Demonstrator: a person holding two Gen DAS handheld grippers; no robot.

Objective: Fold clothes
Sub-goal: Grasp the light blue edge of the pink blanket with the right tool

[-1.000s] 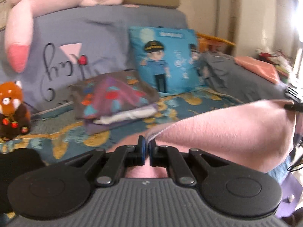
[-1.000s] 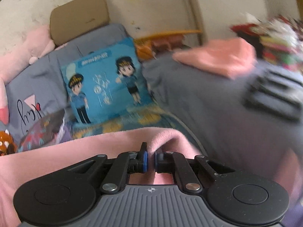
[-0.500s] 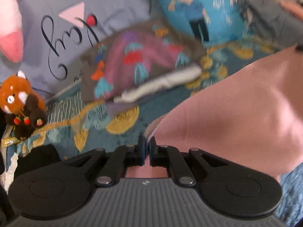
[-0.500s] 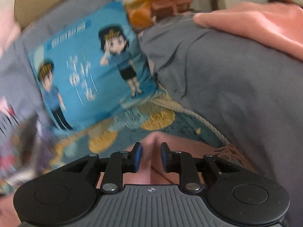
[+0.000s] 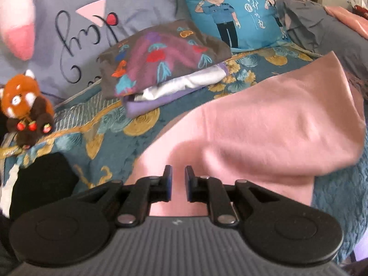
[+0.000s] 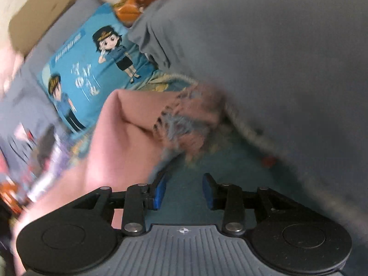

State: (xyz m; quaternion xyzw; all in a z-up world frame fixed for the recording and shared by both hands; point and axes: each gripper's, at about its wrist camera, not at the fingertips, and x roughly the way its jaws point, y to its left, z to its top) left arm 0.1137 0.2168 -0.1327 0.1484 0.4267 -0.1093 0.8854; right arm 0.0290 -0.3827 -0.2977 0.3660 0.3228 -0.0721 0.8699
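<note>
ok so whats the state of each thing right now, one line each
left gripper: jaws opening, pink cloth lies under them, not pinched
right gripper: jaws opening, nothing between them
pink garment: let go, folded over, lying on the bedspread
folded clothes stack: folded, piled by the cartoon cushion

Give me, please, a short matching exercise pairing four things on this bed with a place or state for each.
Things:
1. pink garment
2. red panda plush
3. patterned brown garment
4. blue cartoon cushion

Places or states:
A. propped upright at the back
B. folded, on top of the stack
C. spread on the bedspread just ahead of the left gripper
D. at the bed's left edge

Pairs: 1-C, 2-D, 3-B, 4-A
</note>
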